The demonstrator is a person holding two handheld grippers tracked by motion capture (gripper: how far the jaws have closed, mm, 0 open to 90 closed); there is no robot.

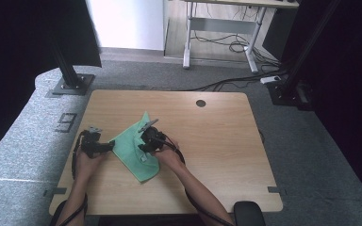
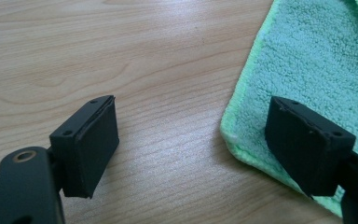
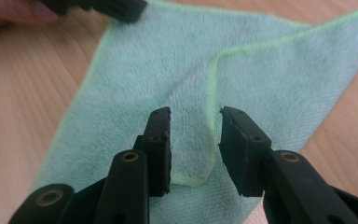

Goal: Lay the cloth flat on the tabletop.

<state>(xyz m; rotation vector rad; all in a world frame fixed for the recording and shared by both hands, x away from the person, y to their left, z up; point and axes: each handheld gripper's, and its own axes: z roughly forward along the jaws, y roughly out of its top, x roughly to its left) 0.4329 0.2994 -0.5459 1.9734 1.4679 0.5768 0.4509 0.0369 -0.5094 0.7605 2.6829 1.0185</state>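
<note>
A green microfibre cloth [image 1: 133, 147] lies partly folded on the wooden table [image 1: 217, 141]. My left gripper [image 1: 109, 147] sits low at the cloth's left corner. In the left gripper view my left gripper [image 2: 191, 140] is open: one jaw hangs over bare wood, the other over the cloth [image 2: 307, 60] edge. My right gripper [image 1: 143, 143] hovers over the cloth's middle. In the right gripper view my right gripper [image 3: 195, 140] stands open, with a folded-over flap [image 3: 191, 121] of the cloth [image 3: 135, 70] lying between the jaws, unpressed. The left gripper's jaw shows at the top left of that view.
A round cable hole [image 1: 201, 103] is in the table's far edge. A black post base [image 1: 70, 84] stands on the carpet at the back left, and a desk frame with cables [image 1: 221, 42] is beyond. Bare wood spreads right of the cloth.
</note>
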